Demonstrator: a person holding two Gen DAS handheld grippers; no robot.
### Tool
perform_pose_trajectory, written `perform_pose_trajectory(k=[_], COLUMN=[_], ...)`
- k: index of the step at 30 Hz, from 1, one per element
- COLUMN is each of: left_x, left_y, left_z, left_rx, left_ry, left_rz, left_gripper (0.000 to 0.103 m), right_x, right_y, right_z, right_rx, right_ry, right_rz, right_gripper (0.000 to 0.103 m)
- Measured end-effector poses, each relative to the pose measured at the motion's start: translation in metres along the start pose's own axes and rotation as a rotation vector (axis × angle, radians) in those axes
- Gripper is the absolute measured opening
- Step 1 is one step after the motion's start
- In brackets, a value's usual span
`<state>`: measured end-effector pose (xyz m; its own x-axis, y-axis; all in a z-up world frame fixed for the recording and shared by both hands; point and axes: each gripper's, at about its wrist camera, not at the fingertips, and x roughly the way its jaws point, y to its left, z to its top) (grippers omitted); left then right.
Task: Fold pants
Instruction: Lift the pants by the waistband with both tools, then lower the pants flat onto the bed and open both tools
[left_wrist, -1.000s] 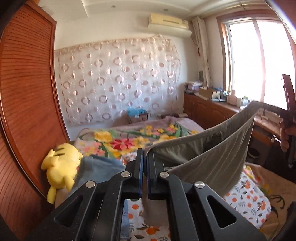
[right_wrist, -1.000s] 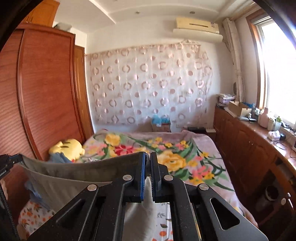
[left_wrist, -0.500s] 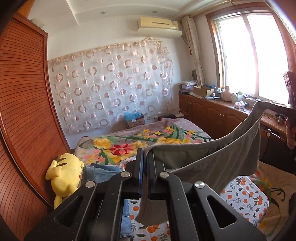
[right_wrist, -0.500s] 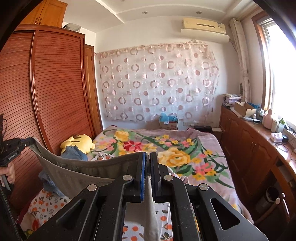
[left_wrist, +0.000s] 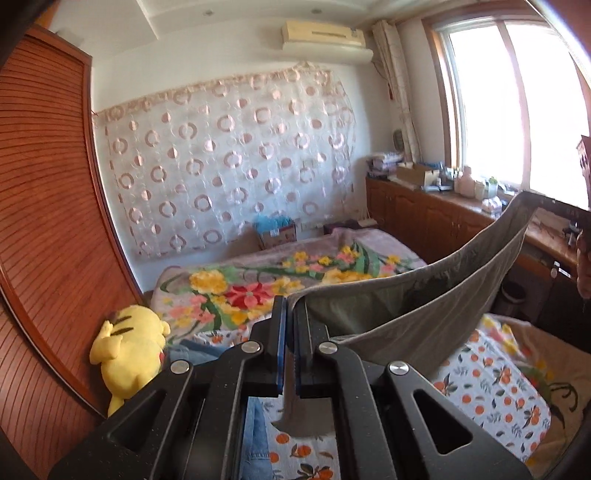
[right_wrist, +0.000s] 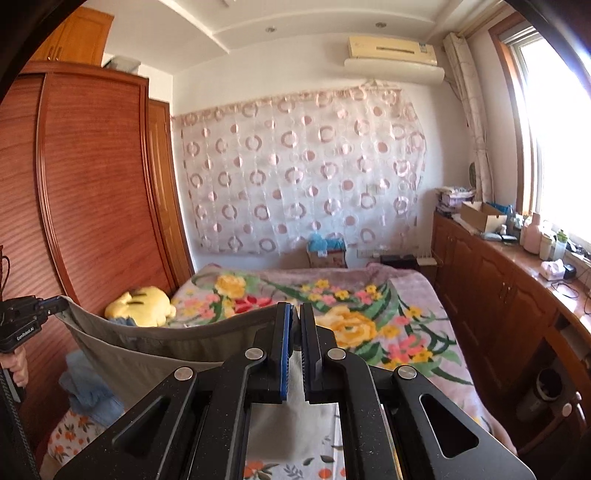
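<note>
Grey-green pants (left_wrist: 424, 302) hang stretched in the air between both grippers, above the bed. My left gripper (left_wrist: 290, 306) is shut on one end of the waistband; the cloth runs right to the other gripper (left_wrist: 565, 212) at the frame's edge. In the right wrist view my right gripper (right_wrist: 295, 314) is shut on the pants (right_wrist: 155, 341), whose band sags leftward to the left gripper (right_wrist: 48, 306), held by a hand (right_wrist: 16, 365). The legs hang below, mostly hidden by the gripper bodies.
A bed (right_wrist: 399, 302) with a floral blanket lies ahead, an orange-print sheet (left_wrist: 495, 384) nearer. A yellow plush toy (left_wrist: 129, 347) and blue jeans (right_wrist: 85, 391) lie by the wooden wardrobe (right_wrist: 92, 206). Wooden cabinets (right_wrist: 509, 291) with clutter line the window side.
Both grippers have risen with the pants stretched between them; the bed and plush toy sit lower in both views. Both stay shut on the waistband.
</note>
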<state>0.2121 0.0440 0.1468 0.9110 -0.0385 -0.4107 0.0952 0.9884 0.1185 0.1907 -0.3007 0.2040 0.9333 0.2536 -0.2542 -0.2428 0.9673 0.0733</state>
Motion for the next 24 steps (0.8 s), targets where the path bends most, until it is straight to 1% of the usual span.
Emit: perform_pose_trajectory(k=[3, 5, 6, 8, 9, 10, 11, 12, 13, 14, 16, 18, 20, 24], left_x=[-0.019, -0.03, -0.031, -0.031, -0.029, -0.025, -0.022, -0.016, -0.011, -0.004, 0.003, 0.005, 0.003, -0.005], left_y=[-0.003, -0.006, -0.006, -0.01, -0.014, -0.018, -0.021, -0.024, -0.026, -0.03, -0.039, -0.048, -0.05, -0.052], left_z=[-0.007, -0.028, -0.045, -0.089, -0.11, -0.138, -0.153, -0.176, -0.193, -0.212, -0.234, -0.25, -0.255, -0.264], left_rx=[0.004, -0.001, -0.009, -0.024, -0.023, -0.02, -0.026, -0.039, -0.052, -0.063, -0.052, -0.044, -0.053, -0.058], left_ry=[-0.027, -0.018, 0.005, 0.063, 0.095, 0.137, 0.16, 0.198, 0.23, 0.276, 0.317, 0.343, 0.346, 0.354], left_rz=[-0.001, -0.025, -0.049, -0.063, -0.071, -0.069, -0.065, -0.069, -0.081, -0.09, -0.076, -0.065, -0.066, -0.052], left_gripper=[0.004, 0.004, 0.004, 0.004, 0.004, 0.004, 0.004, 0.004, 0.004, 0.004, 0.004, 0.004, 0.004, 0.004], right_x=[-0.023, -0.035, -0.04, -0.038, -0.036, -0.032, -0.029, -0.024, -0.02, -0.017, -0.011, -0.012, -0.011, -0.013], right_y=[0.006, 0.004, 0.003, 0.001, 0.001, 0.001, 0.001, 0.001, 0.0, -0.002, -0.005, -0.007, -0.008, -0.006], right_z=[-0.003, -0.021, -0.038, -0.082, -0.107, -0.136, -0.166, -0.196, -0.219, -0.237, -0.264, -0.271, -0.264, -0.265], right_rx=[-0.012, 0.004, 0.022, 0.022, 0.02, 0.024, 0.038, 0.053, 0.072, 0.095, 0.132, 0.137, 0.131, 0.124], right_ry=[-0.028, -0.017, 0.006, 0.091, 0.135, 0.186, 0.239, 0.296, 0.339, 0.371, 0.432, 0.439, 0.441, 0.457], right_rz=[0.02, 0.05, 0.077, 0.1, 0.105, 0.107, 0.114, 0.12, 0.121, 0.123, 0.13, 0.128, 0.127, 0.128], right_gripper=[0.005, 0.005, 0.005, 0.005, 0.005, 0.005, 0.005, 0.005, 0.005, 0.005, 0.005, 0.005, 0.005, 0.005])
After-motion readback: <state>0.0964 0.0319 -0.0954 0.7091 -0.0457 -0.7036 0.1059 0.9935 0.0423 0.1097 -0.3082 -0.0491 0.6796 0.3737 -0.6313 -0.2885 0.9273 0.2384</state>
